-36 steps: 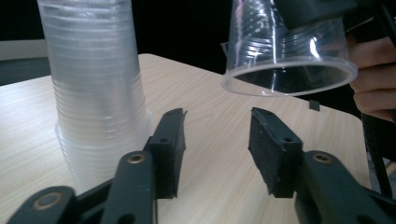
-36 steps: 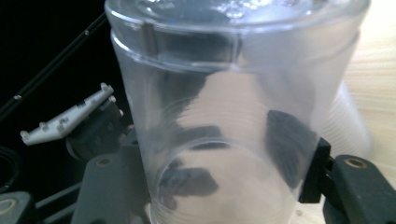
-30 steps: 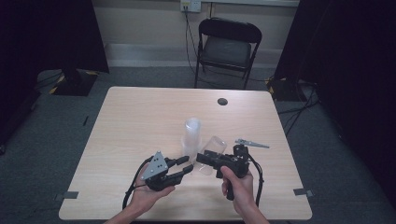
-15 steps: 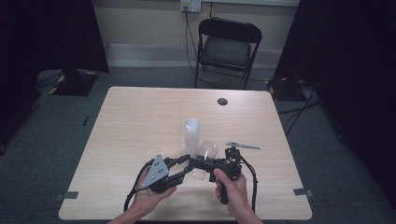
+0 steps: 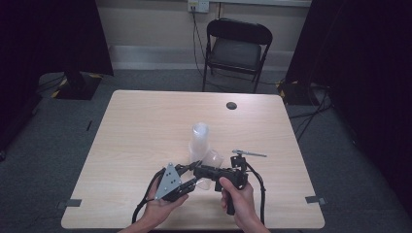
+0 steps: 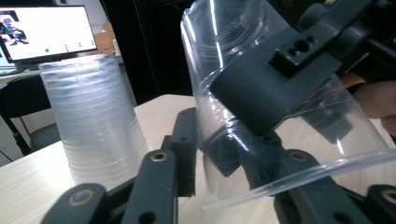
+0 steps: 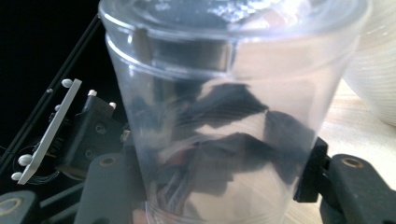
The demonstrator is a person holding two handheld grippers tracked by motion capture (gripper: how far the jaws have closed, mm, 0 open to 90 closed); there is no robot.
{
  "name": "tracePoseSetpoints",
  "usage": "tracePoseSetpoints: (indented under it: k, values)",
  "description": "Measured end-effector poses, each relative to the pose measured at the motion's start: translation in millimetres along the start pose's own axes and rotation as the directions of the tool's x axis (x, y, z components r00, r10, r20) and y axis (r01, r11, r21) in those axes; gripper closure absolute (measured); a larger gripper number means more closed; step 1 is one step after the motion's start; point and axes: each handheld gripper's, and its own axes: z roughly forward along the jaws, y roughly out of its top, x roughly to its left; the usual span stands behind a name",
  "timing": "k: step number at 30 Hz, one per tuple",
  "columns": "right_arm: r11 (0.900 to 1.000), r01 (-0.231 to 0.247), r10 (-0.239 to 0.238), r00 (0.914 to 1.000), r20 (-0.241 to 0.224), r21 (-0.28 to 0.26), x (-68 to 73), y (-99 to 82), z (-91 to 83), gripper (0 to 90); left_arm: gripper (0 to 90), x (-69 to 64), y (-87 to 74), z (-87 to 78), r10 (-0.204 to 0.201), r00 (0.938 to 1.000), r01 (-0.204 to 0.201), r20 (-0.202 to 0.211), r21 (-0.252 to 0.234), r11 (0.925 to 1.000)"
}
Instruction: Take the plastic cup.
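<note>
**benchrat:** So where's the single clear cup (image 5: pixel 210 162) sitting? From the high view I see it near the front edge of the table (image 5: pixel 145 121), tipped on its side between the two grippers, just in front of the upside-down stack of cups (image 5: pixel 199 141).

**tapedeck:** Yep, off the tabletop. The right gripper (image 7: pixel 219 186) has it: in the right gripper view its jaws sit either side of the cup wall, pads pressed against the plastic, so closed on it about a cup's width apart. Through the clear plastic you can see the left gripper (image 7: pixel 93 135) and its grey plate on the far side.

**benchrat:** And the left one?

**tapedeck:** In the left gripper view its jaws are spread partway with the cup (image 6: pixel 261 107) between them, rim end toward the camera. One pad looks right up against the wall, the other I can't make out through the plastic. Can't tell if it's actually pinching. The right gripper's jaw (image 6: pixel 280 79) lies across the cup there.

**benchrat:** Other stuff on the table?

**tapedeck:** Stack (image 6: pixel 93 126) stands upright just left of the held cup. There's a small metal tool (image 5: pixel 248 153) to the right of the grippers and a dark round disc (image 5: pixel 231 105) toward the far side. Black folding chair (image 5: pixel 235 48) beyond the table.
</note>
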Motion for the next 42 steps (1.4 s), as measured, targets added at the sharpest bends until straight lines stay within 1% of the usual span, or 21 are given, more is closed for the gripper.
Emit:
tracePoseSetpoints:
  k: [2,5,7,8,9,10,13,14,15,16,20,23,28,31,32,33,34,36,38,41,42]
  values:
    - [1.0000,-0.008,0.008,0.9999,-0.007,0.002,-0.7,0.3,0.3,40.4,72.7,1.2,0.7,-0.9,-0.010,0.9999,0.010,0.001,-0.004,0.9999]
    - [1.0000,-0.009,0.009,0.9999,-0.013,0.003,-0.3,0.6,0.1,39.5,77.7,2.1,1.3,-1.9,0.009,1.0000,-0.009,-0.001,-0.005,0.9999]
    - [0.9998,0.021,-0.021,0.9998,-0.005,0.005,0.8,0.4,1.0,37.5,79.5,0.7,1.3,-1.3,0.017,0.9998,-0.017,-0.010,0.000,0.9999]
    - [0.9995,0.033,-0.033,0.9995,0.005,0.004,1.8,0.1,1.9,34.1,79.5,0.9,0.9,-0.5,0.010,0.9999,-0.010,-0.003,0.004,0.9999]
    - [0.9991,0.042,-0.042,0.9990,0.012,0.007,2.5,0.0,2.3,32.8,79.7,2.0,0.6,0.3,-0.003,1.0000,0.003,-0.004,0.002,1.0000]
    - [0.9982,0.060,-0.061,0.9980,0.020,0.004,3.6,-0.4,2.9,31.6,80.3,2.7,1.0,0.3,-0.004,1.0000,0.004,-0.002,0.003,1.0000]
    - [0.9973,0.073,-0.073,0.9971,0.019,-0.007,3.4,-0.6,2.3,27.3,83.1,4.9,2.0,-1.1,-0.012,0.9999,0.012,-0.001,0.011,0.9999]
    - [0.9965,0.083,-0.082,0.9962,0.029,-0.011,3.7,-0.3,1.7,25.5,84.3,5.5,2.0,-1.4,-0.027,0.9996,0.027,0.002,0.017,0.9995]
    - [0.9965,0.083,-0.082,0.9962,0.029,-0.011,3.7,-0.3,1.7,25.5,85.7,5.5,2.0,-1.4,-0.027,0.9996,0.027,0.002,0.017,0.9995]
    - [0.9959,0.090,-0.089,0.9953,0.037,-0.013,2.8,0.0,1.5,22.8,85.7,6.0,1.9,-1.2,-0.037,0.9993,0.037,0.001,0.025,0.9990]
    - [0.9959,0.089,-0.089,0.9951,0.045,-0.012,-0.1,0.6,1.2,19.6,87.2,8.2,1.8,-1.5,-0.065,0.9979,0.064,0.011,0.050,0.9967]
    - [0.9954,0.095,-0.094,0.9946,0.044,-0.013,-0.9,1.2,0.4,17.5,87.7,11.5,1.2,-2.0,-0.085,0.9964,0.085,0.000,0.057,0.9948]
    - [0.9937,0.110,-0.110,0.9931,0.041,-0.018,-0.3,1.9,-2.2,17.2,87.9,22.0,-1.0,-3.7,-0.147,0.9889,0.148,-0.016,0.058,0.9873]
    - [0.9922,0.124,-0.123,0.9914,0.046,-0.017,0.2,2.1,-2.4,17.3,88.0,26.4,-1.3,-5.3,-0.177,0.9842,0.177,-0.013,0.071,0.9816]
    - [0.9911,0.133,-0.132,0.9901,0.047,-0.011,0.3,2.2,-2.3,17.3,88.1,27.4,-1.3,-5.8,-0.180,0.9835,0.181,-0.009,0.079,0.9804]
    - [0.9881,0.154,-0.154,0.9868,0.052,-0.002,0.2,2.4,-2.0,17.6,88.1,28.3,-1.2,-6.4,-0.180,0.9836,0.180,-0.006,0.088,0.9797]
    - [0.9871,0.160,-0.160,0.9856,0.055,0.007,0.0,2.6,-1.9,17.9,88.1,29.5,-1.2,-7.3,-0.184,0.9829,0.184,-0.003,0.093,0.9786]
    - [0.9872,0.159,-0.159,0.9860,0.049,0.001,-0.8,2.8,-2.7,19.2,88.3,32.2,-0.8,-8.8,-0.196,0.9805,0.196,-0.005,0.101,0.9754]
    - [0.9848,0.174,-0.174,0.9832,0.056,0.003,-0.4,3.3,-3.9,19.8,88.6,35.4,-0.3,-10.8,-0.206,0.9784,0.206,-0.010,0.102,0.9732]
    - [0.9820,0.189,-0.188,0.9803,0.059,0.000,0.4,4.3,-5.7,21.3,88.7,40.4,-1.1,-13.5,-0.232,0.9727,0.232,-0.016,0.112,0.9663]
    - [0.9811,0.194,-0.193,0.9793,0.059,0.000,0.8,4.7,-6.6,21.9,88.7,42.5,-1.5,-14.0,-0.238,0.9712,0.238,-0.011,0.113,0.9647]
